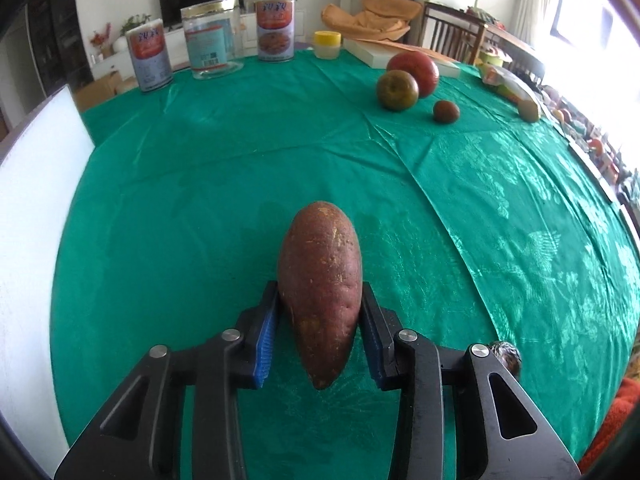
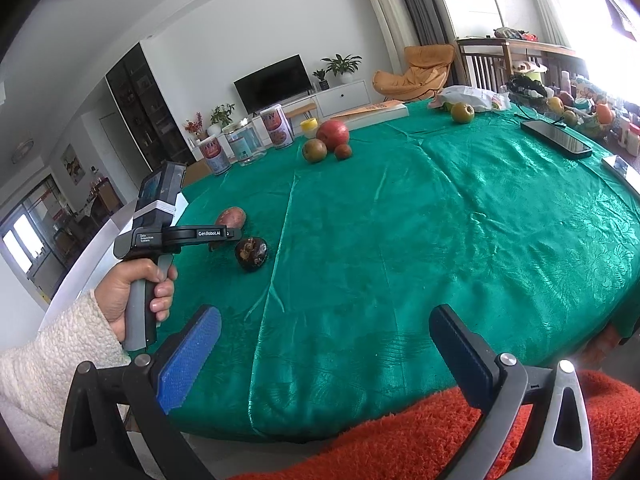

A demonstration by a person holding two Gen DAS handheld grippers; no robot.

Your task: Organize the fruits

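My left gripper [image 1: 320, 300] is shut on a reddish-brown sweet potato [image 1: 320, 292], its blue pads pressing both sides of the middle. From the right wrist view the sweet potato [image 2: 231, 217] sits low at the green tablecloth [image 2: 400, 240], just beyond the left gripper [image 2: 224, 236] that a hand holds. A dark wrinkled fruit [image 2: 251, 253] lies right beside it. Far across the table a red apple [image 1: 414, 70], a green-brown fruit [image 1: 397, 90] and a small dark fruit [image 1: 446, 111] stand together. My right gripper [image 2: 324, 340] is open over the near table edge, nothing between its fingers.
Two cans [image 1: 275, 28], a glass jar [image 1: 210, 42], a yellow-lidded pot [image 1: 327, 44] and a flat white box [image 1: 372, 54] line the far edge. A phone [image 2: 556, 138] and another green fruit [image 2: 463, 112] lie at the far right. A white board [image 1: 36, 200] stands left; orange fuzzy cloth [image 2: 400, 440] covers the near edge.
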